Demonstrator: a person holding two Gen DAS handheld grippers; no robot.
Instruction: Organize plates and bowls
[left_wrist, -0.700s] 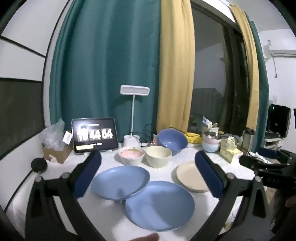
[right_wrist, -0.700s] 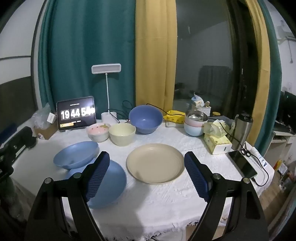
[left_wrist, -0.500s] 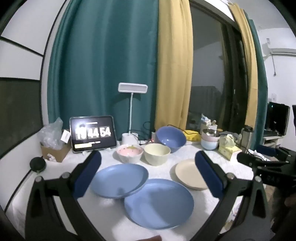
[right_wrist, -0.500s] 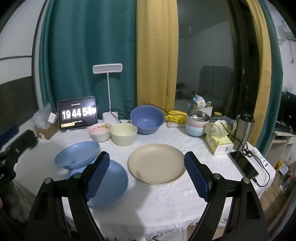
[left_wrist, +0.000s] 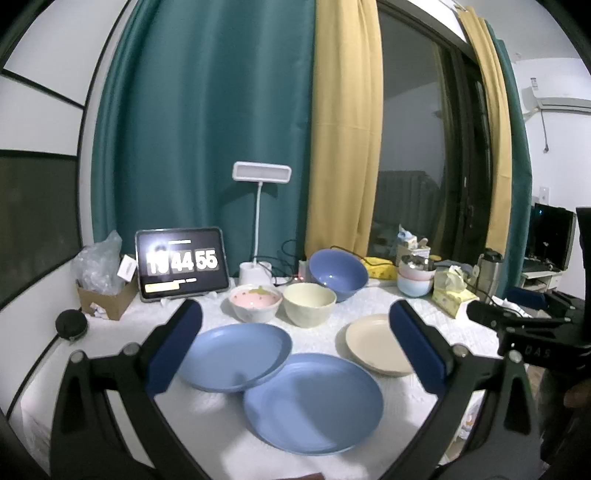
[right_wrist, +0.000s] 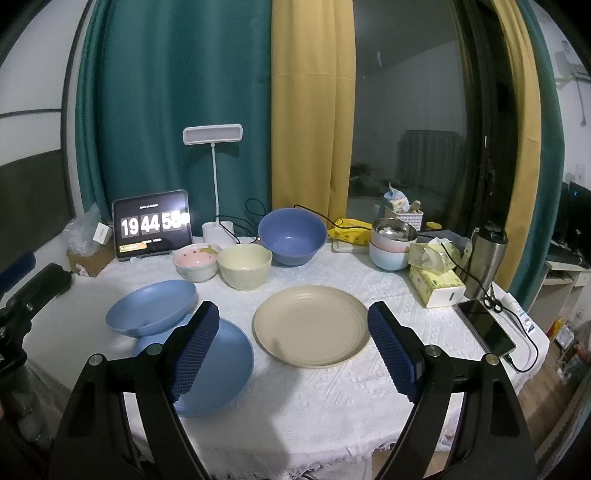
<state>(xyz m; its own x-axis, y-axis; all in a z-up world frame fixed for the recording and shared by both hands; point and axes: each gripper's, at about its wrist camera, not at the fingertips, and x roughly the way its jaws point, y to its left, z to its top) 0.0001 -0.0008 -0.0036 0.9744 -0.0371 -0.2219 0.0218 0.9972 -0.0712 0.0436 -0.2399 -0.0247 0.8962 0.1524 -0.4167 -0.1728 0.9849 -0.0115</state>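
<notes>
Two blue plates lie on the white tablecloth: a smaller one (left_wrist: 236, 354) (right_wrist: 153, 306) resting tilted on the rim of a larger one (left_wrist: 314, 400) (right_wrist: 218, 365). A beige plate (left_wrist: 373, 343) (right_wrist: 310, 325) lies to their right. Behind stand a pink bowl (left_wrist: 255, 301) (right_wrist: 195, 260), a cream bowl (left_wrist: 309, 302) (right_wrist: 244, 266) and a big blue bowl (left_wrist: 338, 273) (right_wrist: 291, 234). My left gripper (left_wrist: 295, 343) is open and empty above the blue plates. My right gripper (right_wrist: 291, 347) is open and empty above the beige plate's near edge.
A tablet clock (right_wrist: 151, 227), a desk lamp (right_wrist: 214, 184), stacked bowls (right_wrist: 391, 243), a tissue box (right_wrist: 436, 284), a steel flask (right_wrist: 485, 258) and a phone (right_wrist: 484, 325) ring the table. A cardboard box with bags (left_wrist: 103, 288) sits at the back left.
Both grippers have shifted slightly; the views have barely moved. The clock has ticked from 54 to 55. The dishes have not moved.
</notes>
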